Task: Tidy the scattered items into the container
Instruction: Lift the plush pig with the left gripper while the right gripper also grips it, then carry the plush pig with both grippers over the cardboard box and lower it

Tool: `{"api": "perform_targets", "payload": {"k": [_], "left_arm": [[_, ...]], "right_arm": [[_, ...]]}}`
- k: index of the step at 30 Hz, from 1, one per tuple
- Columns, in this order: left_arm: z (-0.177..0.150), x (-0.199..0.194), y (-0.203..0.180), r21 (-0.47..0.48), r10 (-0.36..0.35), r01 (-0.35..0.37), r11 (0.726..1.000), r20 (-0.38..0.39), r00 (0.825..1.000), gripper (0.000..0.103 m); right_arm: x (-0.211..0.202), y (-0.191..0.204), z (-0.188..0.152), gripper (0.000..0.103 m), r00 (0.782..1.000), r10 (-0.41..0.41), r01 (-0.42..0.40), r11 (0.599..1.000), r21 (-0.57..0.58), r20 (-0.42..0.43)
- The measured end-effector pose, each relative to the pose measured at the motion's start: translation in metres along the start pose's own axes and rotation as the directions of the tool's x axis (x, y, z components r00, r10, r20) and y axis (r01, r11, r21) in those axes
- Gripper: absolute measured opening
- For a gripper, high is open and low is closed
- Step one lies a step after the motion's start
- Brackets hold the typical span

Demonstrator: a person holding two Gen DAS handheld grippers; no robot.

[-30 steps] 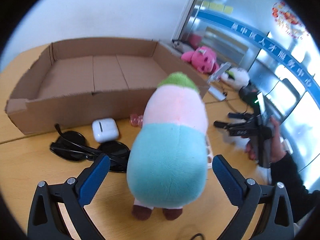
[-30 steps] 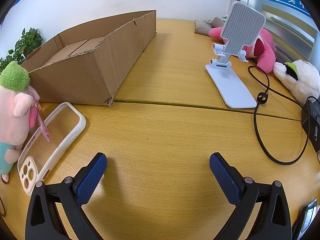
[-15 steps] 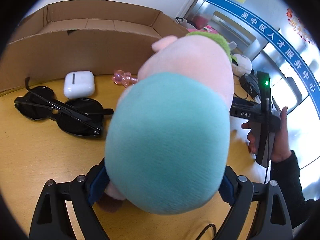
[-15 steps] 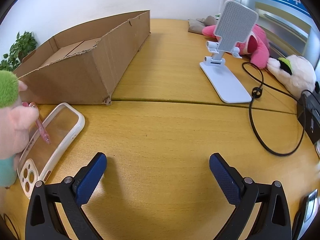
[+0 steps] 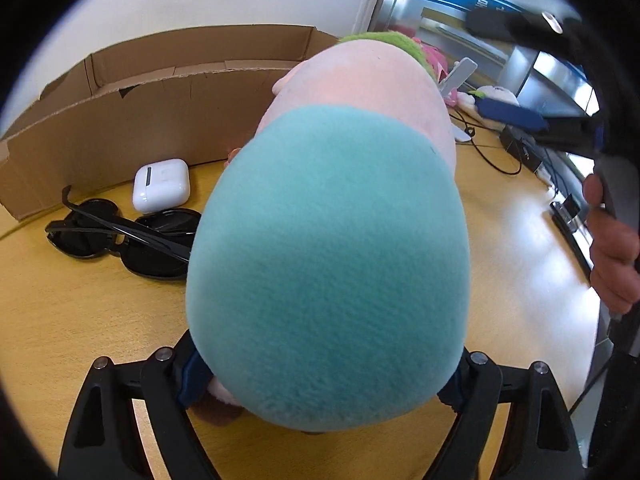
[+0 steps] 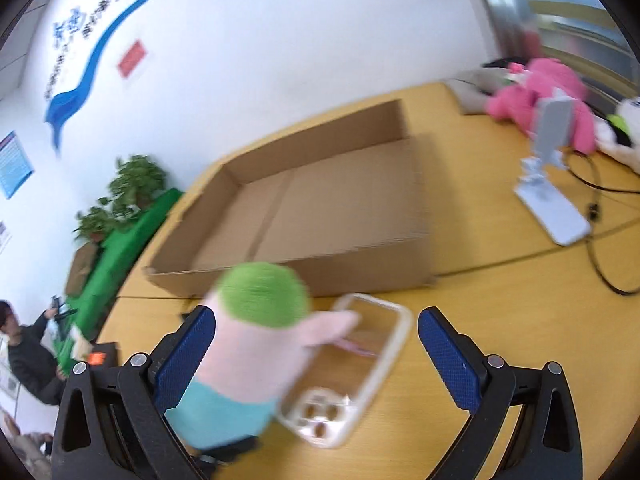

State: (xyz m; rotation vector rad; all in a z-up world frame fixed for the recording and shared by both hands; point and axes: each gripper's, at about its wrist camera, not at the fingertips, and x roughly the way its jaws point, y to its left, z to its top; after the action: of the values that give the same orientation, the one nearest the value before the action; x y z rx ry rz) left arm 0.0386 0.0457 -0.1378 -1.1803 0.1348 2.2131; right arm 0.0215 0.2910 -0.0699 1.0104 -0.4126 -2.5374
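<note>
Left gripper (image 5: 320,372): my jaws are clamped on the lower body of the plush toy (image 5: 332,240), one blue pad pressed into each side; its teal half fills most of my left view.
Plush toy: pink above the teal, with a green cap at the far end, leaning away from me toward the cardboard box (image 5: 168,92).
Right gripper (image 6: 316,352): my jaws stand wide apart and grip nothing; the toy's green top shows just inside my left pad.
Phone case (image 6: 352,368): clear with a pale rim, flat on the wooden table (image 6: 500,312), between my right pads, near the box's near wall.
Cardboard box: shallow, open-topped, far side of the table.
Sunglasses (image 5: 120,236): black, folded, to the toy's left.
Earbud case (image 5: 161,185): white, just beyond the sunglasses, near the box wall.
Phone stand (image 6: 548,184): white, far right.
</note>
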Motion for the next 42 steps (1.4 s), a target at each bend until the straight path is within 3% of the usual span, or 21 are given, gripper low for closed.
{"api": "perform_targets", "payload": {"k": [4, 8, 11, 13, 23, 32, 42], "left_arm": [[-0.004, 0.003, -0.011, 0.052, 0.09, -0.091, 0.995, 0.017, 0.996, 0.086], [-0.004, -0.001, -0.006, 0.031, 0.076, -0.077, 0.997, 0.022, 0.997, 0.086], [-0.003, -0.001, -0.005, 0.027, 0.071, -0.072, 0.997, 0.023, 0.997, 0.086], [-0.002, -0.002, -0.004, 0.027, 0.071, -0.072, 0.997, 0.024, 0.997, 0.086], [0.0, -0.006, 0.001, 0.011, 0.051, -0.051, 0.999, 0.032, 0.998, 0.086], [-0.001, -0.021, 0.006, -0.017, 0.065, -0.064, 0.998, 0.071, 0.995, 0.073], [0.039, -0.103, 0.001, 0.013, 0.145, -0.153, 0.988, 0.26, 0.955, 0.071]], "right_arm": [[0.051, 0.027, -0.003, 0.103, 0.996, -0.055, 0.052, 0.998, -0.037, -0.072], [0.079, 0.025, -0.012, 0.102, 0.995, -0.001, 0.005, 0.999, 0.045, -0.098], [0.084, 0.022, -0.014, 0.095, 0.995, 0.032, -0.027, 0.998, 0.053, -0.098], [0.084, 0.021, -0.016, 0.086, 0.993, 0.061, -0.056, 0.997, 0.055, -0.101], [0.072, 0.025, -0.026, 0.076, 0.995, 0.066, -0.063, 0.997, 0.044, -0.071], [0.05, 0.043, -0.031, 0.071, 0.999, 0.05, -0.05, 0.999, -0.003, -0.017], [-0.002, 0.086, 0.013, 0.071, 0.982, 0.14, -0.129, 0.988, -0.09, 0.129]]}}
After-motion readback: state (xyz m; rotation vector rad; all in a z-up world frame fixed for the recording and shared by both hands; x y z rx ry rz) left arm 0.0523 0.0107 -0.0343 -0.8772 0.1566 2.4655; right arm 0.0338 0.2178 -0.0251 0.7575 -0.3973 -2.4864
